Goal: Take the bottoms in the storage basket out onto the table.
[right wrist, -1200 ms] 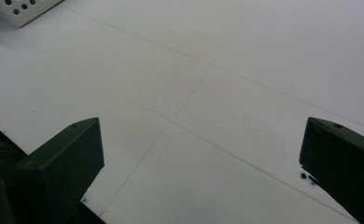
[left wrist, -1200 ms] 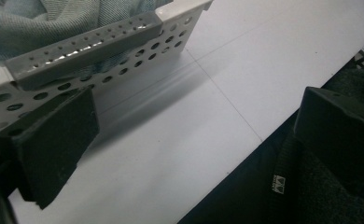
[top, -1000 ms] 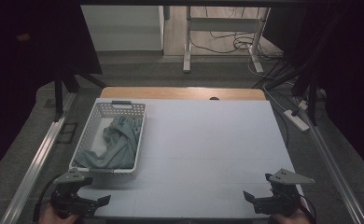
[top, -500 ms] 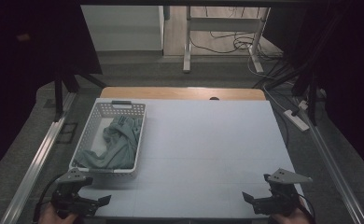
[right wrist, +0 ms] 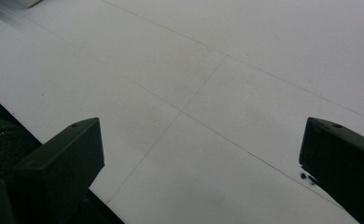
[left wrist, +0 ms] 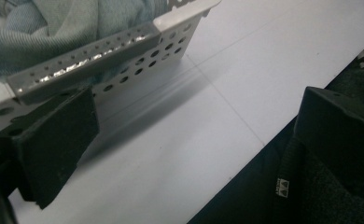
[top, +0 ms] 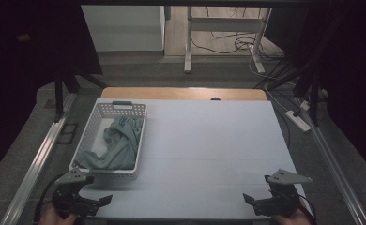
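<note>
While both tongs gape empty, left tongs (left wrist: 189,140) beside basket (left wrist: 124,51) — teal cloth (top: 120,140) inside, right tongs (right wrist: 201,163) over bare table (right wrist: 245,60).

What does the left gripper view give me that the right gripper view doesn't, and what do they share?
Left gripper view: the perforated white basket close ahead with the grey-green cloth heaped inside it, plus the near table edge with dark fabric beyond it. Right gripper view: thin seam lines crossing on the bare white table, and a small dark mark near one jaw. Both: an open tool, jaws wide apart over the white tabletop, holding nothing.
</note>
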A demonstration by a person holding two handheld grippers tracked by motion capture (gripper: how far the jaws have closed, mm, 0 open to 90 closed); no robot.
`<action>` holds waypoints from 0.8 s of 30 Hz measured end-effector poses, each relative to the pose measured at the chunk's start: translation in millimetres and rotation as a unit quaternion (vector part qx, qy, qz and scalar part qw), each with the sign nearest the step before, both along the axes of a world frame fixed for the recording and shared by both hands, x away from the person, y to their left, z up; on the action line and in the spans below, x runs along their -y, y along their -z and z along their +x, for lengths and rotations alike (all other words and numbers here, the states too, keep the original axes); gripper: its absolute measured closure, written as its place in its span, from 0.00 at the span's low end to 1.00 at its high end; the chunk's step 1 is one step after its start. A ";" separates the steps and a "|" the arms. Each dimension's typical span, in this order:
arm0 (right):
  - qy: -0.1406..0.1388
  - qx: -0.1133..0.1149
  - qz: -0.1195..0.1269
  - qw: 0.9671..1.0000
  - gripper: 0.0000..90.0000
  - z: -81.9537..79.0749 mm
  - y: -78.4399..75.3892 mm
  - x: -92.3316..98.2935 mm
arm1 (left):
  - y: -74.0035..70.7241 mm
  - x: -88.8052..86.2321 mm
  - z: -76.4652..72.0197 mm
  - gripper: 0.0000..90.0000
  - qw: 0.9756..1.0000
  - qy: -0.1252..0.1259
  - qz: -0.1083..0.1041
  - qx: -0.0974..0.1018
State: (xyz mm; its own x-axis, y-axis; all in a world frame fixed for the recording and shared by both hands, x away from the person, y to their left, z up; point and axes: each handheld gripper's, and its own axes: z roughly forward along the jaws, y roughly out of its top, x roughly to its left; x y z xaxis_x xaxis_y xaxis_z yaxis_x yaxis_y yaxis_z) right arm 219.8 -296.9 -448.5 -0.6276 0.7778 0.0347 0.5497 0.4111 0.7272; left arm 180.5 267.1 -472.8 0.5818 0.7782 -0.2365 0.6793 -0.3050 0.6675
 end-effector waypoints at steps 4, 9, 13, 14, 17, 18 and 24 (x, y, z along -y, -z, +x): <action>-0.002 -0.001 -0.001 1.000 0.00 0.2 0.2 -0.3 | -0.3 -1.3 0.7 0.00 1.000 0.004 -0.012 0.000; -0.004 -0.003 -0.002 1.000 0.00 0.3 0.4 -0.8 | 1.0 -1.1 2.2 0.00 1.000 0.008 -0.013 -0.007; -0.005 -0.004 -0.002 1.000 0.00 0.5 0.5 -0.7 | -0.1 0.3 2.6 0.00 1.000 0.011 -0.012 -0.004; -0.005 -0.004 -0.002 1.000 0.00 0.6 0.6 -0.7 | -0.1 0.3 2.6 0.00 1.000 0.011 -0.012 -0.004; -0.005 -0.005 -0.003 1.000 0.00 0.7 0.7 -0.8 | -2.0 1.8 2.8 0.00 1.000 0.012 -0.005 0.001; -0.005 -0.005 -0.003 1.000 0.00 0.8 0.7 -0.8 | -3.2 2.9 3.3 0.00 1.000 0.015 -0.001 0.005; -0.005 -0.007 -0.004 1.000 0.00 1.3 0.9 -0.9 | -6.7 5.9 5.3 0.00 0.999 0.032 0.018 0.036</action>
